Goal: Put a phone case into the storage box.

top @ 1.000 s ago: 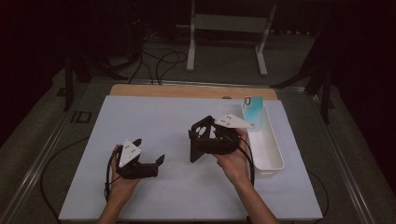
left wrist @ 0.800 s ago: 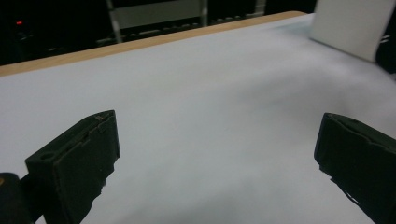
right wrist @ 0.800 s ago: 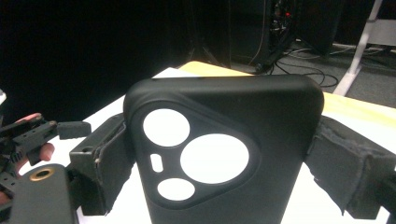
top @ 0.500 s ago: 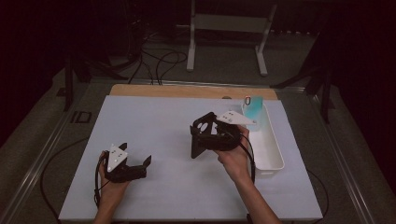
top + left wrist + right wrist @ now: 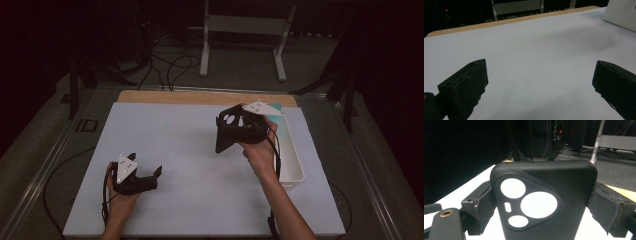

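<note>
A black phone case (image 5: 235,131) with round camera cut-outs hangs above the middle right of the white table, held in my right gripper (image 5: 240,129). In the right gripper view both jaws press the sides of the case (image 5: 541,202), whose cut-outs face the camera. My left gripper (image 5: 145,175) rests low near the table's front left, jaws wide apart. The left gripper view has the gripper (image 5: 539,85) open over bare white surface, nothing between its fingers.
A white bin (image 5: 292,157) stands along the table's right side with something teal inside; its corner (image 5: 621,15) appears in the left gripper view. A wooden strip (image 5: 200,97) edges the far side. A metal stand (image 5: 245,35) and cables lie on the floor beyond.
My left gripper has drawn back toward the front left corner of the table. The right gripper with the case has stayed about where it was, slightly raised.
</note>
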{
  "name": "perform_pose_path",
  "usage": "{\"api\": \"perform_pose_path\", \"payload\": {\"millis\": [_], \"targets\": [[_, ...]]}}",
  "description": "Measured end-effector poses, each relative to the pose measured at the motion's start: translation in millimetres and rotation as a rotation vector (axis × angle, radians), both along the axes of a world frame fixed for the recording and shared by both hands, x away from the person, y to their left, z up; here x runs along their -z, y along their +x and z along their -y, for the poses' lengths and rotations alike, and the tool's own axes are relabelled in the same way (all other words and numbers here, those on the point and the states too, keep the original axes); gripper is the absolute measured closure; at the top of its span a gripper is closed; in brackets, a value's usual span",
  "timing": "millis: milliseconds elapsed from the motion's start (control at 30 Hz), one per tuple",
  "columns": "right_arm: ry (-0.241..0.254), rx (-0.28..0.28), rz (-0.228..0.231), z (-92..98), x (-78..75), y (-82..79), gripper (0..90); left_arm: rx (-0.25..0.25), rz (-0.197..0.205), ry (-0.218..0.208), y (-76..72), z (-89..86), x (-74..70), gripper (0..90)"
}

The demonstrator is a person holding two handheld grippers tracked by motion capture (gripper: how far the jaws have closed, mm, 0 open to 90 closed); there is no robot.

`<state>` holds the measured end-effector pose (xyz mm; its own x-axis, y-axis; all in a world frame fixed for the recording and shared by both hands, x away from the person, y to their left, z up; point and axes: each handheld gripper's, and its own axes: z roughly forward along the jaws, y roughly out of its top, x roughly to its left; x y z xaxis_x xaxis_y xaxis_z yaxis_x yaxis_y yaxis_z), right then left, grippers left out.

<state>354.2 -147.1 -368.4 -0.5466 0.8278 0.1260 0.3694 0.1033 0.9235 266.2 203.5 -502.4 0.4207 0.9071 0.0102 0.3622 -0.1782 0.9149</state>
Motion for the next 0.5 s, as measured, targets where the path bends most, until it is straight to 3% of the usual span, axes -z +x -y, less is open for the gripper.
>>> {"api": "perform_pose_path", "payload": {"millis": [500], "targets": [[0.002,0.086,0.021,22.2,-12.6,29.8,13.2,-0.013,-0.005,-0.013,0.3,-2.1,-0.3,0.8]]}}
